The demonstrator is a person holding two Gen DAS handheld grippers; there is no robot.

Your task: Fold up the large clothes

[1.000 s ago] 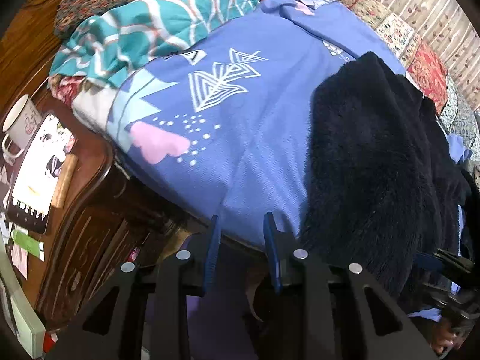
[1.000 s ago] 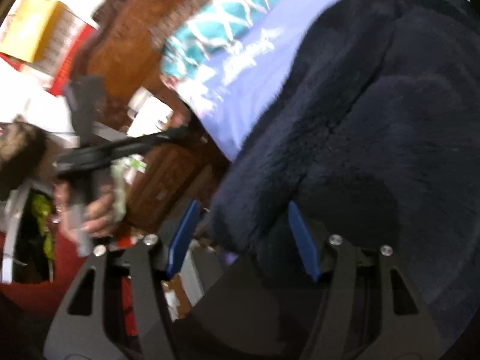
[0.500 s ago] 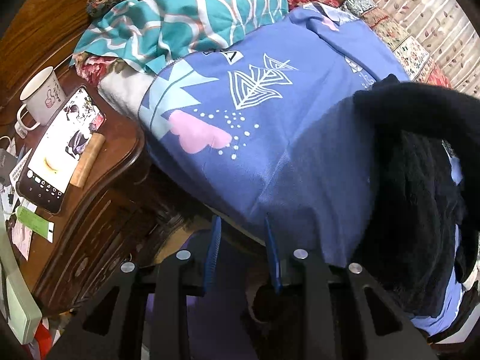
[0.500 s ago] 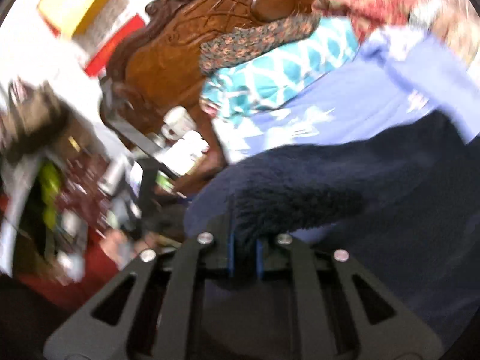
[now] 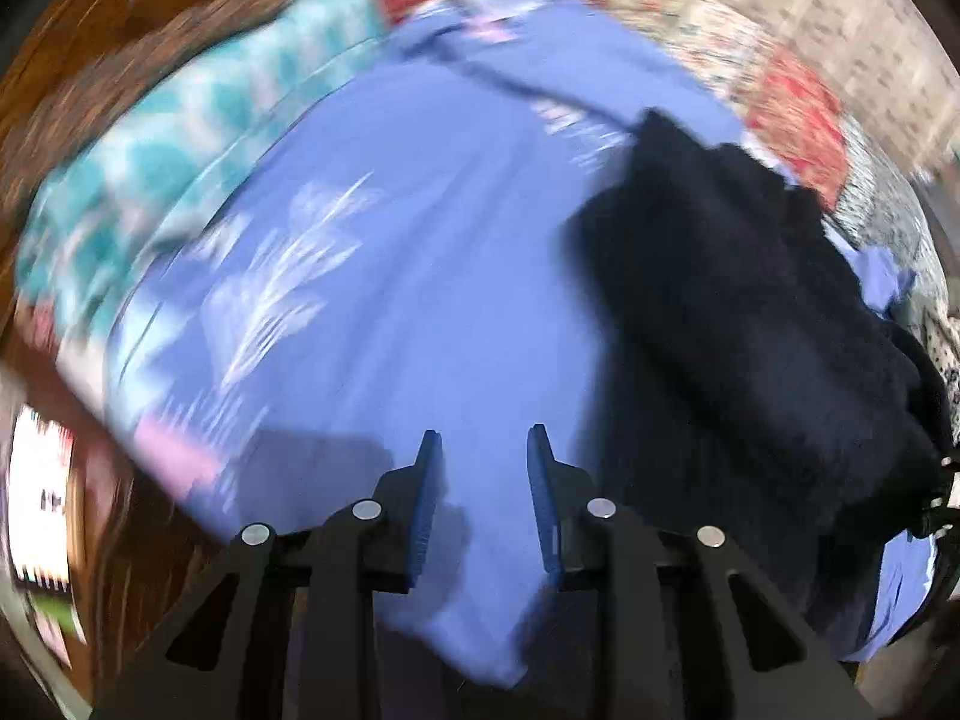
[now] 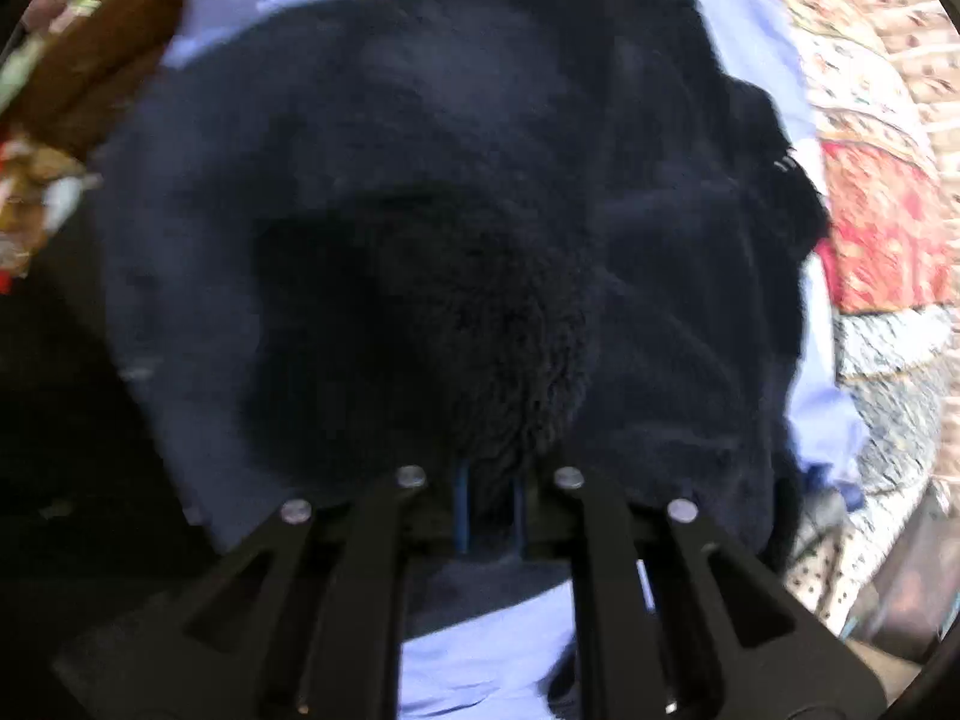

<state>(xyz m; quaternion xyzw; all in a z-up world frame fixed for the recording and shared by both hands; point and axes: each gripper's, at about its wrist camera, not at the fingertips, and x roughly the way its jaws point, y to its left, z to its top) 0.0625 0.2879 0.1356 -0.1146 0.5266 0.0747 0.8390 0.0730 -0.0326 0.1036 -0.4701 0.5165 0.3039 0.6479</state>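
Fleece (image 5: 738, 324), dark navy and fluffy, is what I'm folding; it lies on the right half of the blue sheet (image 5: 420, 276). Going from the left in my left view: a brown wooden edge (image 5: 102, 516) at the far left, blurred, then a teal pillow (image 5: 150, 168) along the sheet's upper left border. My left gripper (image 5: 484, 450) hangs with its jaws apart, holding nothing, over bare sheet, and that open stretch runs from the white print (image 5: 282, 288) across to the fleece's left edge, just right of the fingers. Past the fleece, a patterned quilt (image 5: 798, 108) rims the right side. In my right view, the right gripper (image 6: 491, 495) is clamped on a bunched fold of fleece (image 6: 456, 276), which fills most of the frame. Sheet shows along its top, right and near edges, with quilt (image 6: 882, 228) beyond on the right.
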